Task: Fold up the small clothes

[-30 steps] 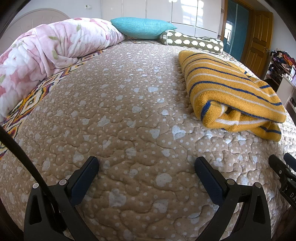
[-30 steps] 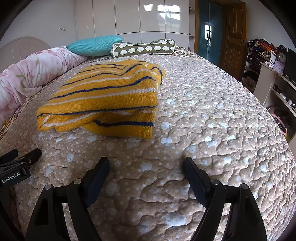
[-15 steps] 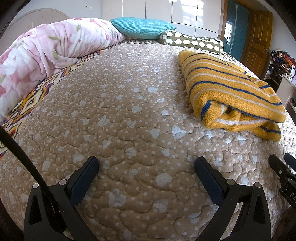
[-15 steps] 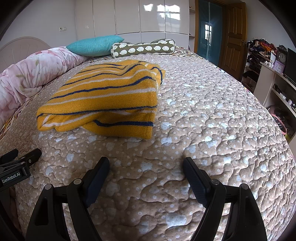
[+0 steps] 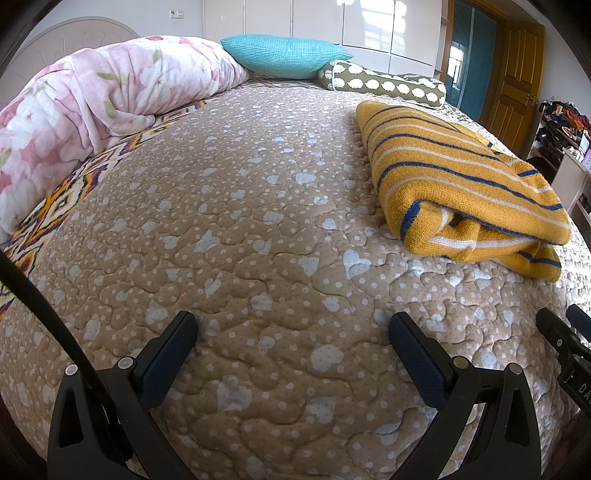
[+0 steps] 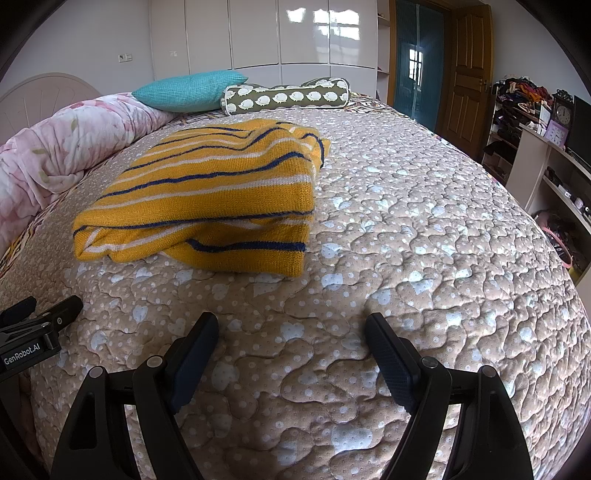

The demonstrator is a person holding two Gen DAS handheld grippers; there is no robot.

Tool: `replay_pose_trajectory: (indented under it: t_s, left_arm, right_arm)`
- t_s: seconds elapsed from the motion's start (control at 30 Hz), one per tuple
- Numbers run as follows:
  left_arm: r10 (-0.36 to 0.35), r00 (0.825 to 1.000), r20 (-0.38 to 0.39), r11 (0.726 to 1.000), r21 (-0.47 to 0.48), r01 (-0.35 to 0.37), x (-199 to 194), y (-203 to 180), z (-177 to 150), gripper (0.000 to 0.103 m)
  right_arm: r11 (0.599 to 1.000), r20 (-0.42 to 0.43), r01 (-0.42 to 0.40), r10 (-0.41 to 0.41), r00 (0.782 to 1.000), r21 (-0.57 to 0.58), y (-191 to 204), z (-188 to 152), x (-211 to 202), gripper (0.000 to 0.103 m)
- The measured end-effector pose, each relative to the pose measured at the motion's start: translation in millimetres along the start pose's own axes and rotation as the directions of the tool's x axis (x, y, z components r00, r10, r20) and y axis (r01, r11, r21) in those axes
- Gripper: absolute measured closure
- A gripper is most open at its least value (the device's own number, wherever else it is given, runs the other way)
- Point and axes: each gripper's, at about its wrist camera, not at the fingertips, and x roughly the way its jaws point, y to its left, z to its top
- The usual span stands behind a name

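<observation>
The yellow striped sweater (image 6: pixel 207 199) lies folded on the bed (image 6: pixel 406 240). The left gripper (image 5: pixel 291 336) and right gripper (image 6: pixel 291 332) are wide apart, holding nothing, near the sweater.

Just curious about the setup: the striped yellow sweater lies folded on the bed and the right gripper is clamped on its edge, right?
Not quite. The sweater does lie folded on the bed, but the right gripper is open and short of it, as the right wrist view shows.

Bright daylight all over, glare bouncing off the glossy wardrobe doors (image 6: pixel 303 33), sharp focus, heavy fisheye bulge on the bed (image 5: pixel 258 240), and black vignette in the corners
</observation>
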Motion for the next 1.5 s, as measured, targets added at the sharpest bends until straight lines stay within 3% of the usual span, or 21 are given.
replay_pose_trajectory:
  t_s: [1.0, 1.5]
  left_arm:
    - [0.0, 1.0, 0.001, 1.0, 0.0, 0.0, -0.4, -0.3, -0.8, 0.0]
    - [-0.036, 0.999, -0.017, 0.999, 0.015, 0.036, -1.3, 1.8, 2.6, 0.0]
  right_arm:
    - [1.0, 0.0, 0.004, -0.004, 1.0, 0.001, 1.3, -1.3, -0.9, 0.018]
    - [1.0, -0.003, 0.025, -0.025, 1.0, -0.004, 1.5, 1.4, 0.2, 0.017]
